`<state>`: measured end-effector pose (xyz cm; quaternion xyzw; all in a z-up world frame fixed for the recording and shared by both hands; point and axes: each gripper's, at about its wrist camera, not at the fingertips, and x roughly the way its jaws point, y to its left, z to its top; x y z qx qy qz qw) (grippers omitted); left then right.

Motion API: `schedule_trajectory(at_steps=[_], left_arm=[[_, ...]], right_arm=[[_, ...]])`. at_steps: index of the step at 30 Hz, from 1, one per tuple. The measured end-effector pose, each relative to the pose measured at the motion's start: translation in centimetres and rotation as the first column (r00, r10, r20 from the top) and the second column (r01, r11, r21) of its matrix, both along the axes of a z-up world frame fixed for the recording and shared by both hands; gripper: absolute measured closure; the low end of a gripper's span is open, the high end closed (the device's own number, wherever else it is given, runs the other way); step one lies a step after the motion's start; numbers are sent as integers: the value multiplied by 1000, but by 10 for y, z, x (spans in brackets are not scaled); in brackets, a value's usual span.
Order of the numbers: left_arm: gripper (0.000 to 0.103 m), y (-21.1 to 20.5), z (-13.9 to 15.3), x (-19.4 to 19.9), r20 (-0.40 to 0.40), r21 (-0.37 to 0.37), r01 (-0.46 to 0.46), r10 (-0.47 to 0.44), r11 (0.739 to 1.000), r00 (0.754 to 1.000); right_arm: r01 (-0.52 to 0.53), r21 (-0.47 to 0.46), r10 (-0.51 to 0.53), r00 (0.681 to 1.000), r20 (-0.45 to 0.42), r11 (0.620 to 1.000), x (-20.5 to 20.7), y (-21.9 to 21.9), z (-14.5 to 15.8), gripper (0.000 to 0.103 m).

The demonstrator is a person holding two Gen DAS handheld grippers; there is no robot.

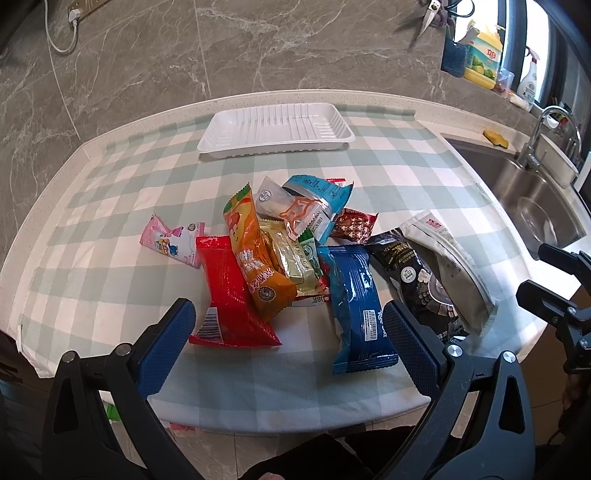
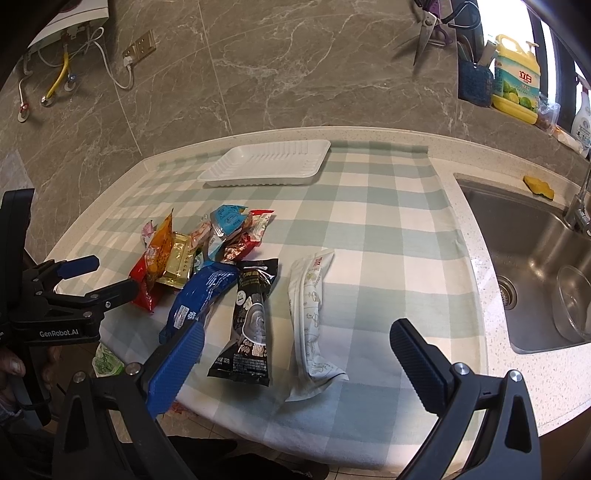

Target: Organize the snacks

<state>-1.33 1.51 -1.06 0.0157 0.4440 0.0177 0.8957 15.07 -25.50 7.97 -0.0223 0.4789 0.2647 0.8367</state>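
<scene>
A pile of snack packets lies on the checked cloth: a red packet [image 1: 231,295], an orange one [image 1: 255,258], a blue one [image 1: 354,302], a black one [image 1: 413,277], a white one [image 1: 450,266] and a pink one [image 1: 173,243]. An empty white tray [image 1: 275,131] sits behind them near the wall. My left gripper [image 1: 291,343] is open and empty, just in front of the red and blue packets. My right gripper [image 2: 295,354] is open and empty, near the black packet [image 2: 251,321] and white packet [image 2: 310,317]. The tray also shows in the right wrist view [image 2: 266,162].
A steel sink [image 2: 535,266] with a tap and a glass bowl [image 2: 574,302] lies to the right. A yellow sponge [image 2: 538,185] sits on its rim. Detergent bottles [image 2: 517,81] and scissors [image 2: 424,33] are at the back right. The counter's front edge is close below.
</scene>
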Motion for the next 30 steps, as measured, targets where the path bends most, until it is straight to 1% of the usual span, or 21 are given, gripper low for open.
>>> schedule_trajectory(at_steps=[11,22,30], left_arm=[[0,-3,-3,-6,0,-5,-10,10,1000,1000],[0,1,-6,-2,-9,-17,-22,22,1000,1000],[0,9,-7,1,-13,-28,-35,35,999,999]], right_arm=[[-3,0,3,1000,-4,1000,0,0,0,0],[-1,0,1,1000,-5,1000,3,-3,0,0],[-6,0,6,1000,-10,1000,-4,10,-4,0]])
